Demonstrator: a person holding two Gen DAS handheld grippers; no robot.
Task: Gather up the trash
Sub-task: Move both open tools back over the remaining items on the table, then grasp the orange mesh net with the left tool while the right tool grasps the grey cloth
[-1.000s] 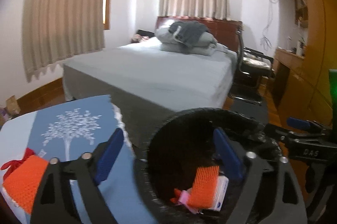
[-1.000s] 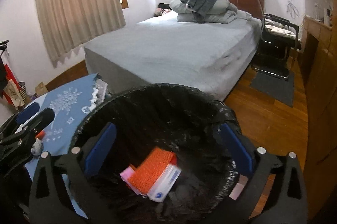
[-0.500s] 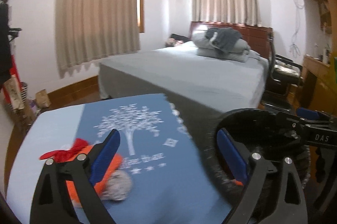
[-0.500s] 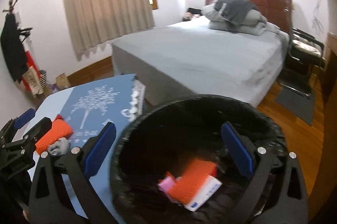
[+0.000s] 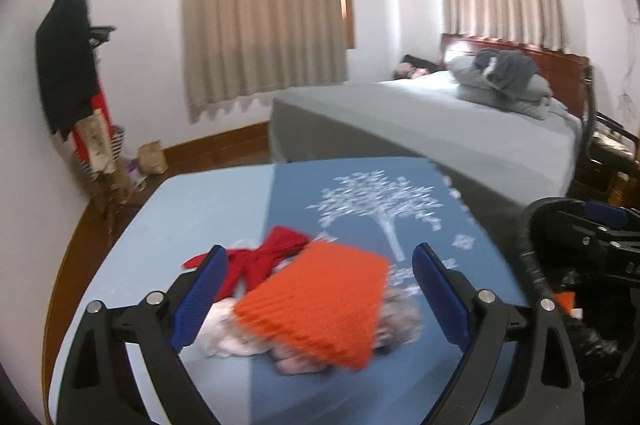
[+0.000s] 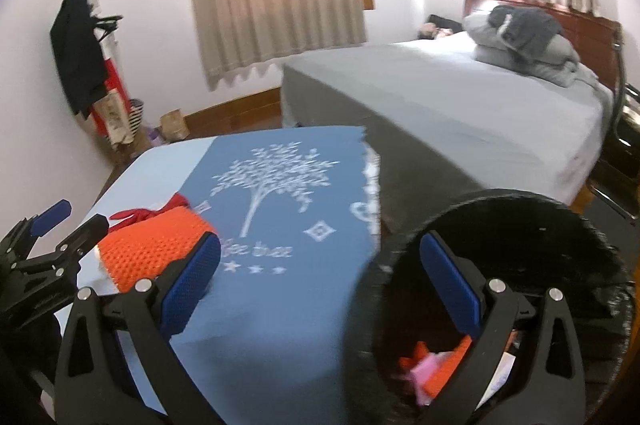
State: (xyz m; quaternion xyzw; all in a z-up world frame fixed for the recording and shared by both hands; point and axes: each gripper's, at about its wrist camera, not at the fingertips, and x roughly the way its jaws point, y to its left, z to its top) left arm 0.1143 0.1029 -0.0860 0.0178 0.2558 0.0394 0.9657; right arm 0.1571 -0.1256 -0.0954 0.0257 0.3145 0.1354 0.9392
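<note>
Left gripper agape around orange mesh

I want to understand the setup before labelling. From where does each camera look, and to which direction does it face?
Left wrist: sits on the left gripper, looks over the blue tablecloth at the orange mesh piece between its open fingers; the right gripper shows at the right edge.
Right wrist: sits on the right gripper, faces the tablecloth edge and the black trash bin; the left gripper shows at the left edge.
Shared: orange piece, red ribbon, tablecloth, bin, bed, curtains.
</note>
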